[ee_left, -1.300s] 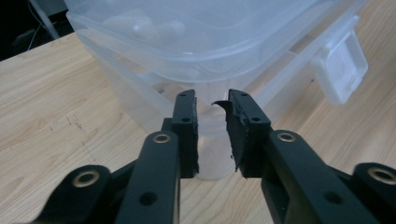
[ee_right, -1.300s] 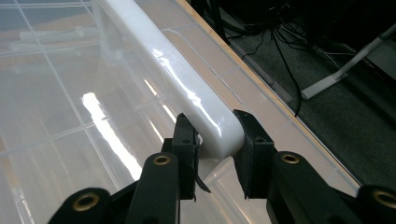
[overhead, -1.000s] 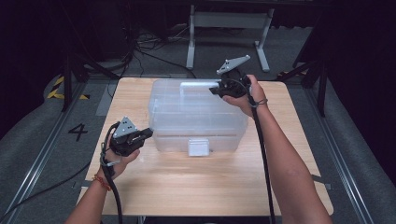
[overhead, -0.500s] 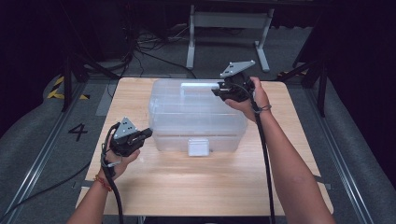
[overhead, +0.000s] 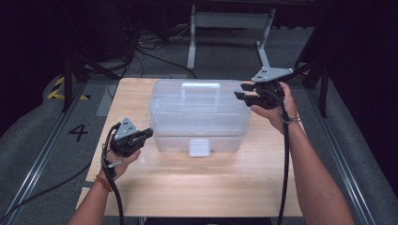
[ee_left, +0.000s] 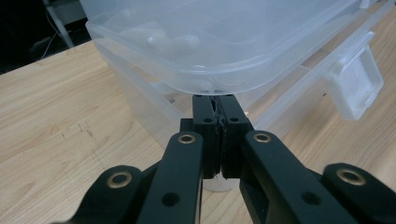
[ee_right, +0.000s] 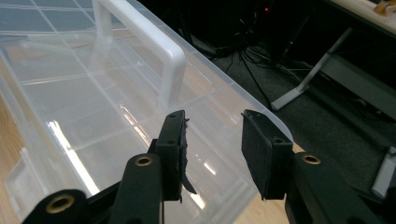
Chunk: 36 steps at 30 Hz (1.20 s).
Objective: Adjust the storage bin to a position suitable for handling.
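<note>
Pale wooden worktop (overhead: pixel 197 183) carries a clear plastic lidded storage box with a white handle (overhead: pixel 199 115) near its far edge. Left gripper (ee_left: pixel 218 105), fingers clenched, touches the box's near-left corner; right gripper (overhead: pixel 242 91), fingers released, hovers at its far-right corner.

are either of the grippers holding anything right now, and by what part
Nothing is held. The left gripper is shut and empty, its tips under the clear box's rim; the right gripper is open above the lid.

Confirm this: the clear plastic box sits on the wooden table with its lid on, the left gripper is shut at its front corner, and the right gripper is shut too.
Not quite: the right gripper is open, its jaws apart over the clear plastic box, as the right gripper view shows. The rest stands.
</note>
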Available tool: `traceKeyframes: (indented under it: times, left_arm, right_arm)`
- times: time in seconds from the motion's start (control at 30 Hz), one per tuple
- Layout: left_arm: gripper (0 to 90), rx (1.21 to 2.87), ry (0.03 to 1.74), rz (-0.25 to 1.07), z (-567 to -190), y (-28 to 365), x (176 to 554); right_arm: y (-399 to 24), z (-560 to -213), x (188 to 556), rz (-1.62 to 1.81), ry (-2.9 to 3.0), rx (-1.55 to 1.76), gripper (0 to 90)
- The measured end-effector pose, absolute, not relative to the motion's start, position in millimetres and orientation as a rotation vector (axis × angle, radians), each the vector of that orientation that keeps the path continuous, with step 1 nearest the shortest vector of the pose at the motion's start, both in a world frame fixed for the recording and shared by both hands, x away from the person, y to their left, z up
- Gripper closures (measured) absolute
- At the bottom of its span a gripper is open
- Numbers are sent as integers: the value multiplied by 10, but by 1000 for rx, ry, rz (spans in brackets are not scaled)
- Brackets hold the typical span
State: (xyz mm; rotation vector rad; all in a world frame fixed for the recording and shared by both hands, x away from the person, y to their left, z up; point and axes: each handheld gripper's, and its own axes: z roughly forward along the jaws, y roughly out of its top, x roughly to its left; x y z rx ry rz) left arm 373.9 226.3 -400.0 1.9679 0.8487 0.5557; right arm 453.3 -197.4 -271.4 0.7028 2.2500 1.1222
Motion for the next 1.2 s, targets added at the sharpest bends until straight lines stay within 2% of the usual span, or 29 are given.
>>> traceKeyframes:
  times: [0.4,0.6,1.2]
  left_arm:
    - [883,1959,846,562,-3910,2262,3772]
    - [882,1958,843,585,-3852,2243,3791]
    - [883,1968,834,598,-3749,2245,3836]
  right_arm:
    - [-2368,-2773,4172,1144,2201,686,573]
    - [-2489,-2927,4011,1132,2200,656,561]
    - [-2473,-3494,3973,1131,2272,671,508]
